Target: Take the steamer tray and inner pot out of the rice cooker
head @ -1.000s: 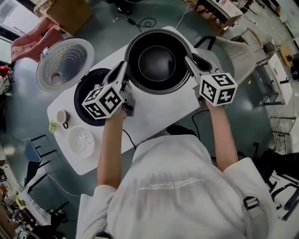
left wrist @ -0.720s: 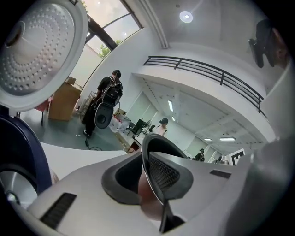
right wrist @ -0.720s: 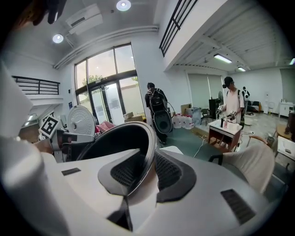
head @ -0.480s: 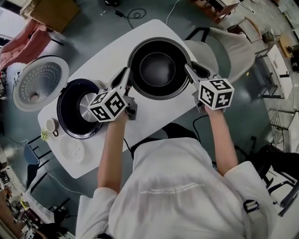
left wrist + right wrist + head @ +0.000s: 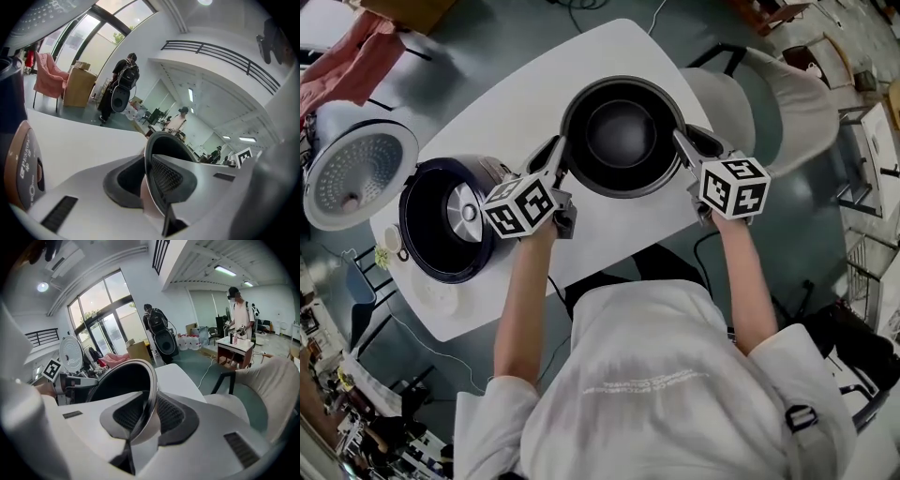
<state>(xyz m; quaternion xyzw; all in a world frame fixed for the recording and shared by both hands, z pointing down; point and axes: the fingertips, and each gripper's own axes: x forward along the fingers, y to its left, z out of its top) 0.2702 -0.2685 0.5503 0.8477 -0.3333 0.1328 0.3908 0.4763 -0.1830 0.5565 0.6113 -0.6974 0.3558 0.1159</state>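
The dark inner pot [image 5: 621, 133] is over the white table [image 5: 511, 103], to the right of the open rice cooker [image 5: 445, 220]; whether it rests on the table I cannot tell. My left gripper [image 5: 559, 157] is shut on the pot's left rim and my right gripper [image 5: 682, 142] on its right rim. In the left gripper view the thin pot rim [image 5: 149, 154] runs between the pads of that gripper [image 5: 150, 165]. The right gripper view shows the pot [image 5: 123, 380] with its rim pinched in my right gripper [image 5: 148, 412]. A white steamer tray [image 5: 433, 294] lies on the table's near left corner.
The cooker's lid [image 5: 354, 171] stands open to the far left. A small cup [image 5: 391, 239] sits by the cooker. A grey chair [image 5: 773, 98] is at the table's right end, with cables on the floor. People stand far off in the room [image 5: 123, 86].
Both grippers have come down with the inner pot between them, from higher up beside the cooker to low over the table. Both grips on the rim are unchanged.
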